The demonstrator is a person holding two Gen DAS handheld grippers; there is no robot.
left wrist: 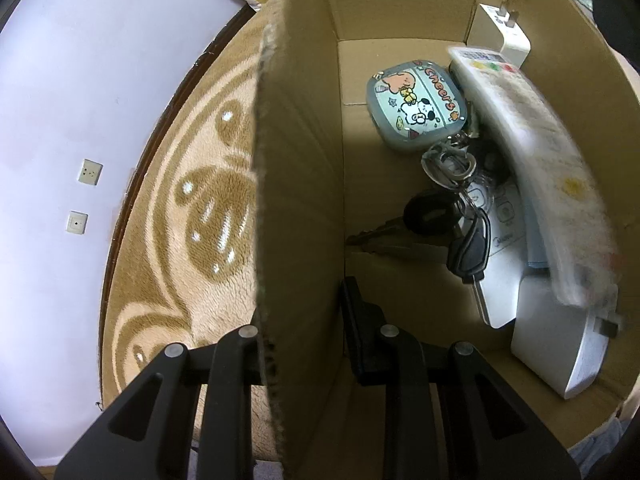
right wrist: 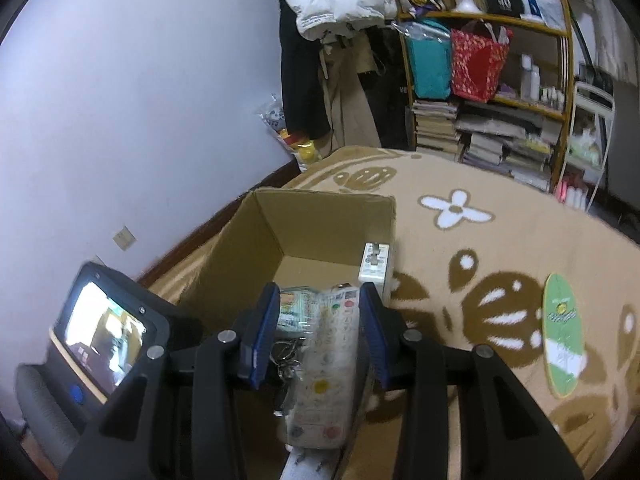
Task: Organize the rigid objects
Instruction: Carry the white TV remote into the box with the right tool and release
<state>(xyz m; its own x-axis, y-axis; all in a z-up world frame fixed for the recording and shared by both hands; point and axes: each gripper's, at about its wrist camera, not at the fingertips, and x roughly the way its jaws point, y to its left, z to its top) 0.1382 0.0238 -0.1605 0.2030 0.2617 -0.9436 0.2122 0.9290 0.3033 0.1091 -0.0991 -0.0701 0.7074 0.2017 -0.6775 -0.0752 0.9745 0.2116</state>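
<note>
white remote (right wrist: 324, 364) lies between the open right gripper (right wrist: 320, 336) pads, over the cardboard box (right wrist: 320, 220).

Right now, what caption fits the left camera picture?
Left gripper clamps the box wall; remote drops in beside keys.

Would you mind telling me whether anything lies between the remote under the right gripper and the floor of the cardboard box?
Yes. The remote, blurred and between the open right gripper fingers, lies over a key bunch and another white remote already covering that side of the box.
</note>
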